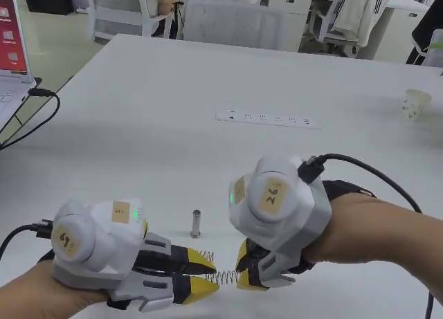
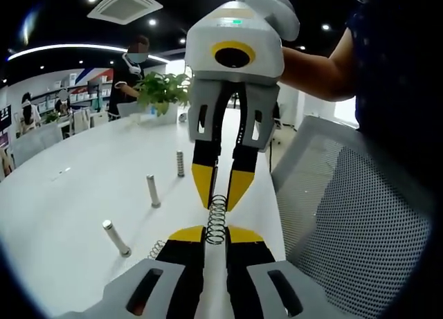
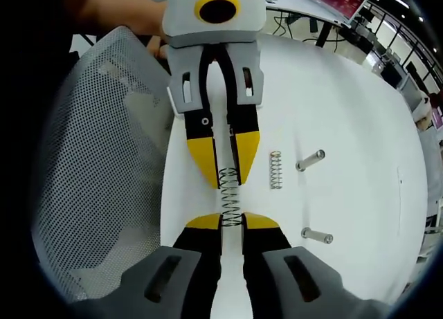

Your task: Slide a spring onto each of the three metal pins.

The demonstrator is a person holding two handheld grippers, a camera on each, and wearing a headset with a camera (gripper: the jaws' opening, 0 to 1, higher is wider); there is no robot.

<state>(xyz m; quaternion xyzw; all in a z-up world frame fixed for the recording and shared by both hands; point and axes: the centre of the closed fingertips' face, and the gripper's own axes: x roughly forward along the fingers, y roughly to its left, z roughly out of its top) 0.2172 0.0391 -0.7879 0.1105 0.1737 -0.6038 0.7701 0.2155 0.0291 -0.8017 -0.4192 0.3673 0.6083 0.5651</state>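
Note:
A thin steel spring (image 1: 225,277) is stretched between both grippers near the table's front edge. My left gripper (image 1: 204,274) is shut on one end and my right gripper (image 1: 243,267) on the other. In the left gripper view the spring (image 2: 217,220) runs from my own jaws (image 2: 216,234) up to the right gripper's yellow tips. The right gripper view shows the same spring (image 3: 230,194) above my jaws (image 3: 232,222). A bare metal pin (image 1: 196,223) stands just behind. Two bare pins (image 2: 153,191) (image 2: 116,237) stand upright; a third pin (image 2: 180,164) looks to carry a spring. A loose spring (image 3: 275,170) lies beside the held one.
A white power strip (image 1: 267,118) lies mid-table and a paper cup (image 1: 415,103) stands at the far right. A laptop (image 1: 10,49) and black cable sit at the left edge. A grey mesh chair (image 2: 346,215) is at the table's front edge.

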